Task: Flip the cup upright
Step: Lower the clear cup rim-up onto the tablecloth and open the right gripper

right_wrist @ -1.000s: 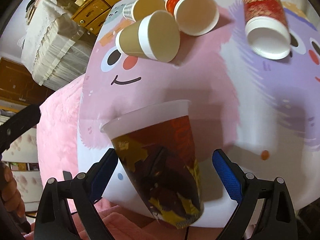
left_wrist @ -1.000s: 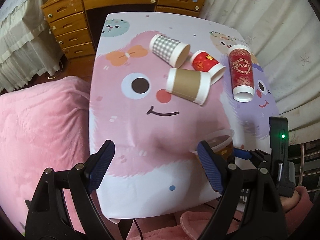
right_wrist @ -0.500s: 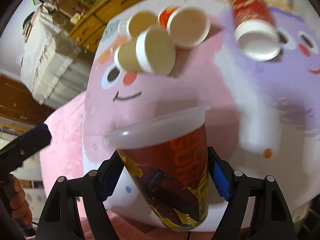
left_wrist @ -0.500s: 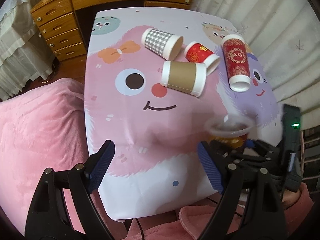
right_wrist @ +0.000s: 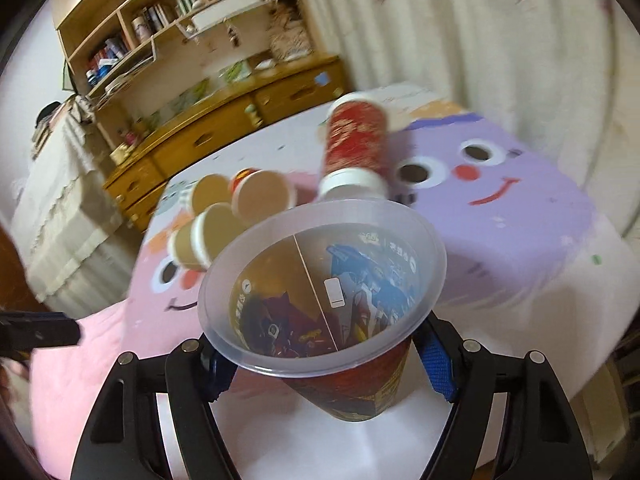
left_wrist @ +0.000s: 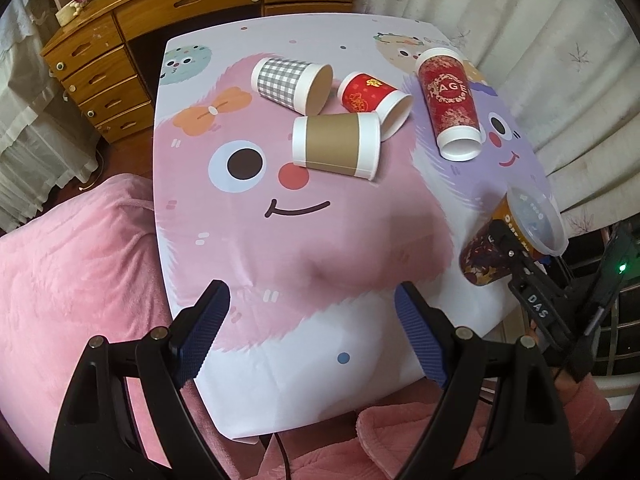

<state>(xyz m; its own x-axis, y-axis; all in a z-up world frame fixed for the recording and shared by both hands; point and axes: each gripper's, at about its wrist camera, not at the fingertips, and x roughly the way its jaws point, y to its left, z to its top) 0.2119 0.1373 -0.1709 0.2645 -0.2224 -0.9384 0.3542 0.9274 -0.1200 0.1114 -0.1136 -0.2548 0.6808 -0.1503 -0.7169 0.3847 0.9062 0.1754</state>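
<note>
My right gripper (right_wrist: 324, 364) is shut on a clear-rimmed printed plastic cup (right_wrist: 320, 280) and holds it mouth up and tilted above the table's near right corner; the cup also shows in the left wrist view (left_wrist: 512, 240). Several paper cups lie on their sides at the far middle of the table: a checked cup (left_wrist: 292, 84), a small red cup (left_wrist: 374, 98), a brown cup (left_wrist: 336, 146) and a tall red cup (left_wrist: 450, 102). My left gripper (left_wrist: 310, 332) is open and empty above the table's near edge.
The table carries a pink and purple cartoon cloth (left_wrist: 248, 240). A wooden desk with drawers (left_wrist: 120, 60) stands behind it. A pink blanket (left_wrist: 72, 260) lies to the left. White curtains (left_wrist: 540, 40) hang on the right.
My right gripper closed on the printed cup, lifted it off the table and moved it right, tilting its mouth towards the camera. The left gripper stayed open and drew back a little.
</note>
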